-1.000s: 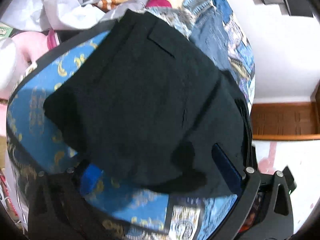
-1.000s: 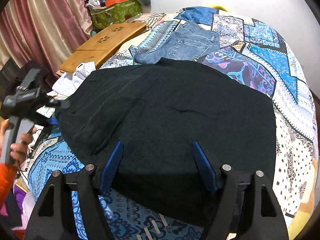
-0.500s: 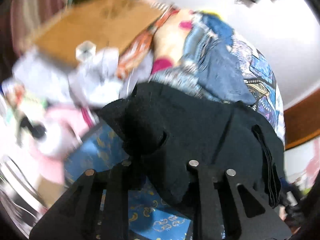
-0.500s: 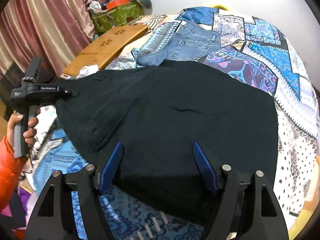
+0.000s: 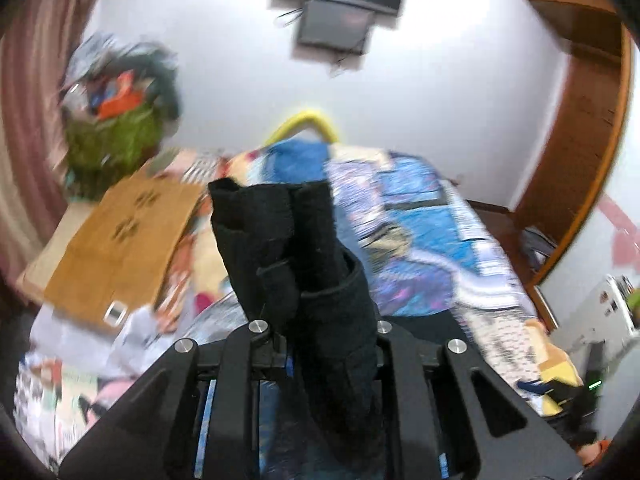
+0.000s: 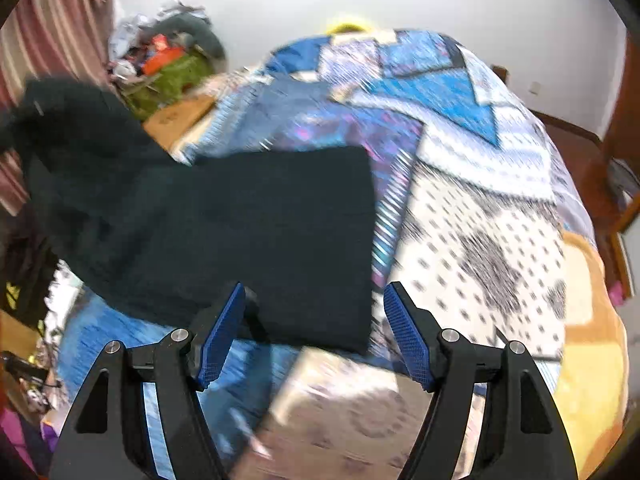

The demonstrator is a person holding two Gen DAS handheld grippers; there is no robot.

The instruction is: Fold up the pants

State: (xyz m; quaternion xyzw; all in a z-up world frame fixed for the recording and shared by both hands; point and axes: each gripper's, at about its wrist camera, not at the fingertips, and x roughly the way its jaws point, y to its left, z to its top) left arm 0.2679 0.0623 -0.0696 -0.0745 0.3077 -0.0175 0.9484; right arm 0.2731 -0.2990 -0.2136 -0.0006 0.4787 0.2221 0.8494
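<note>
Left wrist view first: the left gripper [image 5: 320,332] is pressed tight on a bunched fold of the black pants [image 5: 296,264], and the cloth stands up between the two black fingers [image 5: 236,384] in a thick upright wad, hiding the bed behind it. Beyond it, blurred, lies the patchwork quilt [image 5: 424,216] in blues and whites, with a wooden board [image 5: 120,240] off to the left and a green bag [image 5: 108,140] stuffed with clutter against the striped curtain [image 5: 24,120]. A dark screen [image 5: 340,4] hangs on the white wall above.

Right wrist view now: the right gripper [image 6: 314,336] is spread wide, its blue ribbed pads [image 6: 222,336] apart with nothing between them. It hangs just at the near edge of the pants [image 6: 260,240], whose flat part lies on the quilt [image 6: 480,208] as a dark rectangle. The left end of the garment rises off the bed, up toward the top left. What lifts it there is too blurred to make out in this view. Blue jeans [image 6: 292,104] lie on the quilt just beyond the black cloth.
</note>
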